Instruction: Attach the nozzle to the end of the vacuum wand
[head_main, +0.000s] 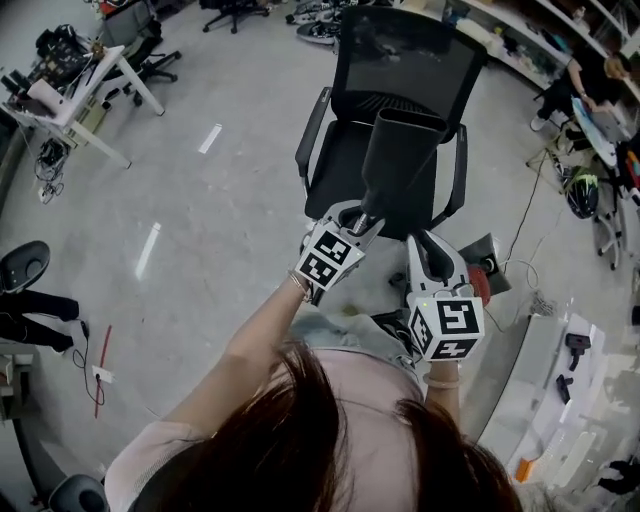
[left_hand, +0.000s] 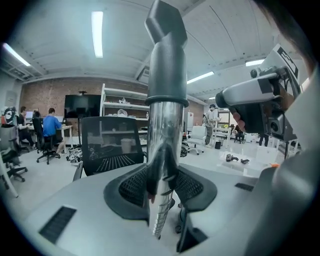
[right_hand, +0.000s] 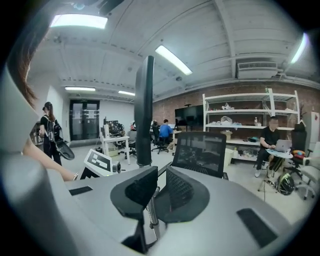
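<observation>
The left gripper (left_hand: 160, 190) has its fingers clamped on the chrome vacuum wand (left_hand: 163, 132), which stands up in front of a black office chair (head_main: 405, 60). The dark nozzle (left_hand: 167, 60) sits over the wand's upper end (collar down on the tube). The right gripper (right_hand: 156, 187), just beside, holds nothing, with only a narrow gap between its fingers.

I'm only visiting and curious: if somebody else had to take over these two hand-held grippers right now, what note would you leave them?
Left gripper: jaws clamped on the shiny vacuum wand.
Right gripper: empty, jaws nearly together, close beside the wand.
Nozzle: dark, sitting over the wand's far end, with its collar around the metal.
Done: the nozzle appears to be on.
Left: probably check that it is pushed fully home, since the pictures cannot settle that.
</observation>
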